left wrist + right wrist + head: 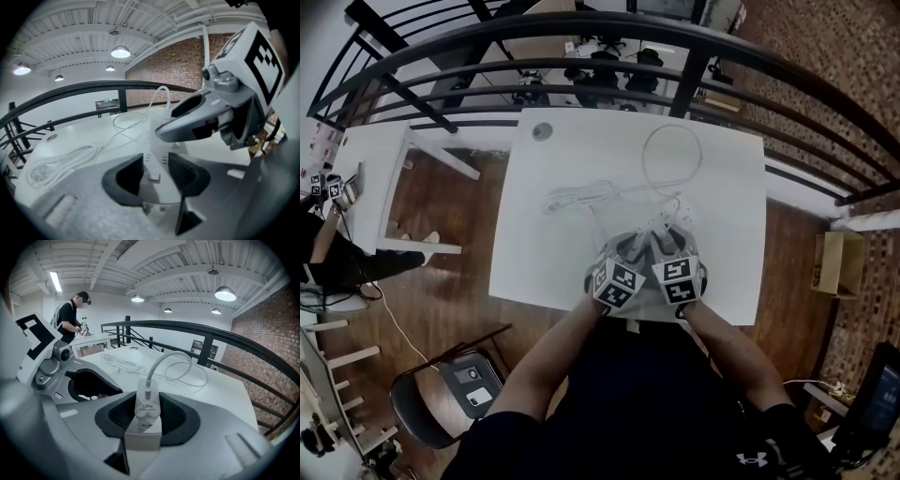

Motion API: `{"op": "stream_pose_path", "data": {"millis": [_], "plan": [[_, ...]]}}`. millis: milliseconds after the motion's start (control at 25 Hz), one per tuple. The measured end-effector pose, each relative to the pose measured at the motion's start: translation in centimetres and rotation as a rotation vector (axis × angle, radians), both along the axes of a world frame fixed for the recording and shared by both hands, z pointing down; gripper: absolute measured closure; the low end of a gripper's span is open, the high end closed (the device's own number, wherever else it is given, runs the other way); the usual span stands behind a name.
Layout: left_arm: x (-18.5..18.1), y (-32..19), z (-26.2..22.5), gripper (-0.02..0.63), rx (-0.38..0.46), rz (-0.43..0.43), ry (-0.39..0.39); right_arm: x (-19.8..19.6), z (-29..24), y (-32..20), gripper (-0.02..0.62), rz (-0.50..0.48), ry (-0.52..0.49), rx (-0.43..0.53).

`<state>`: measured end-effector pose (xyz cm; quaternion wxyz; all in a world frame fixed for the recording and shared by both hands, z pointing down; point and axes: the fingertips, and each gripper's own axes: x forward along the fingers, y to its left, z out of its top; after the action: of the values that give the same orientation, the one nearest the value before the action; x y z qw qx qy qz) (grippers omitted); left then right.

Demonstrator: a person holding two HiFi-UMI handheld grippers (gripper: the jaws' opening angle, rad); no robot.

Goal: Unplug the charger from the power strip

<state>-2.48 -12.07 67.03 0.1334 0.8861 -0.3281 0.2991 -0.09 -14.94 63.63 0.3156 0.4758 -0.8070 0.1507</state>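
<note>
Your left gripper [154, 172] and right gripper [148, 414] both have smooth, light-grey moulded shells. Their fingers [183, 172] are lined with dark ribbed pads. Behind the fingers, each gripper carries a white cube [619, 284] printed with black square markers, and a round grey pivot [61, 352] sits below it. You wear a dark short-sleeved top [637, 403] with a small white logo [753, 459].

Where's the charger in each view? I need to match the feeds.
Head view: charger, small, at the right tool's tips, right of centre.
Left gripper view: not visible, behind the right tool.
Right gripper view: charger lower centre, clamped in the tool.
Shared landmark: its looping white cable.
</note>
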Motion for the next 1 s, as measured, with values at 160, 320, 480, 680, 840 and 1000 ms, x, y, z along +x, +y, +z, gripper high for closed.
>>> {"op": "stream_pose_path", "data": {"millis": [160, 320, 480, 680, 840, 1000], "plan": [[0.1, 0.1, 0.0, 0.436, -0.002, 0.004, -0.002, 0.2, -0.2, 0.0, 0.453, 0.024, -0.013, 0.0], [0.3, 0.4, -0.1, 0.436, -0.004, 0.02, -0.006, 0.6, -0.4, 0.3, 0.453, 0.047, -0.026, -0.002], [0.2, 0.4, 0.1, 0.436, 0.004, 0.014, -0.004, 0.5, -0.5, 0.3, 0.454, 0.053, -0.033, -0.001], [0.1, 0.3, 0.0, 0.436, 0.008, 0.012, 0.003, 0.1, -2.4, -0.1, 0.453, 0.041, -0.06, 0.047], [0.2, 0.3, 0.2, 0.436, -0.009, 0.009, -0.009, 1.1, -1.9, 0.1, 0.453, 0.077, -0.156, -0.002], [-0.1, 0.6, -0.2, 0.448, -0.122, -0.002, -0.003, 2.0, -2.7, 0.0, 0.453, 0.131, -0.297, -0.055]]}}
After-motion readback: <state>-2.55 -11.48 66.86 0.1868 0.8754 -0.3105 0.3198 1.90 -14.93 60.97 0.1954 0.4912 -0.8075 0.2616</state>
